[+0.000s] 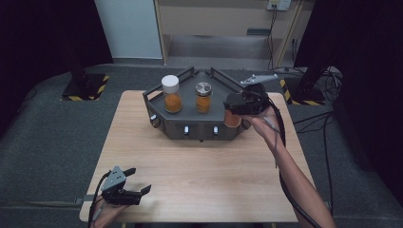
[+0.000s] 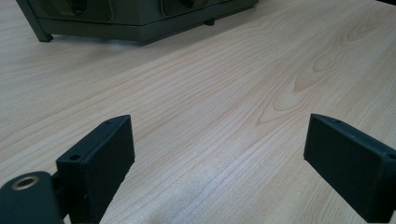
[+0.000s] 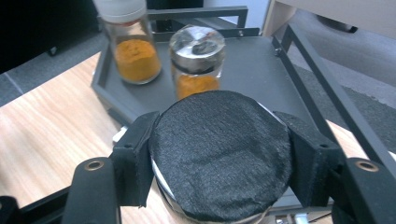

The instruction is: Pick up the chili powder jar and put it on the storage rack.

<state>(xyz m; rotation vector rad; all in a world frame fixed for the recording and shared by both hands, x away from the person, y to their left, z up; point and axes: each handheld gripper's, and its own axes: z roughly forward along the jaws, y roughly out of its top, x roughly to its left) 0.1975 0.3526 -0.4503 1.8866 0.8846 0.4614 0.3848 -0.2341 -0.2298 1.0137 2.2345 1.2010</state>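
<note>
My left claw (image 1: 139,181) rests low at the near left corner of the wooden table (image 1: 199,180), its jaws spread wide with nothing but bare wood grain between them. In the left gripper view the dark base of the tray (image 2: 140,23) lies well ahead of those jaws, up and to their left, well apart from them.

Further right, the dark grey railed tray (image 1: 159,99) stands at the far side of the table. Inside it, a white-capped jar of orange powder (image 1: 171,94) stands upright, and just beside that, a jar with a shiny metal lid (image 1: 203,97), also holding orange powder.

My right claw (image 1: 232,115) is at the tray's right front corner, clamped on a third jar (image 1: 231,119). In the right gripper view my two black jaws press against either side of its black, felt-like lid (image 3: 222,156), with the glass rim just showing beneath. From this claw, the metal-lidded jar (image 3: 196,60) stands straight ahead and near, and the white-capped jar (image 3: 130,44) sits farther off, ahead and to the left. The tray's rail (image 3: 327,88) runs along to the right of my jaws.
</note>
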